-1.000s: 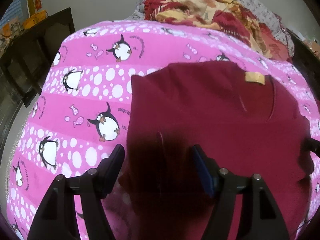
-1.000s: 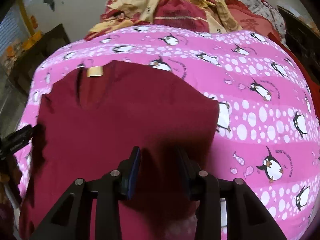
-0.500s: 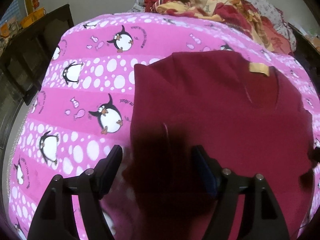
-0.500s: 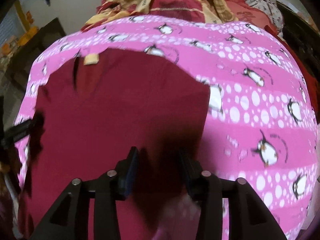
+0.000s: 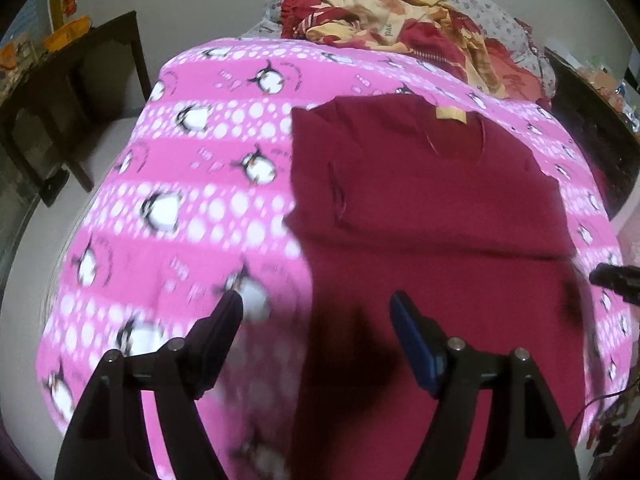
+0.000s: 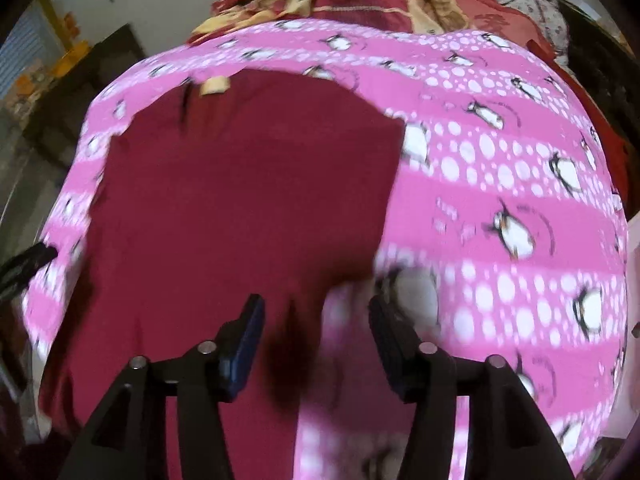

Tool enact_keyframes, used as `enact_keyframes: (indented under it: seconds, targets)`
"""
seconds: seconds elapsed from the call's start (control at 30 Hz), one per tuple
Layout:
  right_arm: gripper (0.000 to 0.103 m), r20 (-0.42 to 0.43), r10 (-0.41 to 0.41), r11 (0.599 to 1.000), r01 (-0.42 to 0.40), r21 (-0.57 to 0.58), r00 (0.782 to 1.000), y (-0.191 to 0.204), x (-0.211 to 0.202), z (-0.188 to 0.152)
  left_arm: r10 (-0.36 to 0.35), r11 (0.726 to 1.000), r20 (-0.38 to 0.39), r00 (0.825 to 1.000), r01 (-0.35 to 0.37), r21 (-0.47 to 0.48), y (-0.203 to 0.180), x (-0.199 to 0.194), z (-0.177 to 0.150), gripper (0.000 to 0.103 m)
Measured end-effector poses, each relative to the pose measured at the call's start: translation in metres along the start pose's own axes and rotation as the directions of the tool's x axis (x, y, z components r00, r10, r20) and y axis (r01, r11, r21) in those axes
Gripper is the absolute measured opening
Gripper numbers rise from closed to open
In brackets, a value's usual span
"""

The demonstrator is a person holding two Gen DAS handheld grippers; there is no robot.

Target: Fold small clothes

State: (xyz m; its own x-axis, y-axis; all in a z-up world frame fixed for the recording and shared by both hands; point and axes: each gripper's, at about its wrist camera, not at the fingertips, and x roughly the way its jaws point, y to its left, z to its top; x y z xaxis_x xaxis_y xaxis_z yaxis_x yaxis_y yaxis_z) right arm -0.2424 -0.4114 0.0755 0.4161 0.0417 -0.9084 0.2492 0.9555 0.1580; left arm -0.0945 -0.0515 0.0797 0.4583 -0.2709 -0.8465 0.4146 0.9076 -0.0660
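a maroon shirt lies flat on a bed under a pink penguin-print sheet, its yellow neck label toward the far edge where a heap of red and yellow clothes sits. the left tongs hang over the shirt's near left edge, the right tongs over its near right edge. both pairs are spreading wider, gripping nothing, only the cloth below them.
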Motion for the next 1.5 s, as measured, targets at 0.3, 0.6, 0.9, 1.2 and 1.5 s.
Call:
enact_keyframes:
  seconds: [0.3, 0.6, 0.9, 1.2, 1.5]
  targets:
    - [0.063, -0.080, 0.124, 0.992, -0.122, 0.022, 0.989, 0.004, -0.021, -0.103, -0.011, 1.000, -0.077, 0.997, 0.012, 0.015, 0.018, -0.034, -0.070, 0.076]
    - [0.063, -0.124, 0.245, 0.969, -0.239, 0.060, 0.962, 0.025, -0.016, -0.176, -0.085, 0.996, -0.138, 0.987, 0.081, -0.036, 0.019, -0.042, -0.110, 0.076]
    - [0.065, -0.114, 0.344, 0.935, -0.330, 0.127, 0.932, 0.030, -0.013, -0.200, -0.084, 0.996, -0.182, 0.980, 0.084, -0.006, 0.011, -0.034, -0.132, 0.076]
    - [0.065, -0.106, 0.414, 0.905, -0.395, 0.161, 0.904, 0.042, -0.003, -0.203, -0.094, 0.996, -0.210, 0.973, 0.090, -0.027, 0.017, -0.027, -0.141, 0.076]
    - [0.066, -0.046, 0.463, 0.870, -0.444, 0.214, 0.885, 0.037, -0.005, -0.208, -0.097, 0.995, -0.218, 0.971, 0.096, -0.015, 0.016, -0.024, -0.142, 0.076]
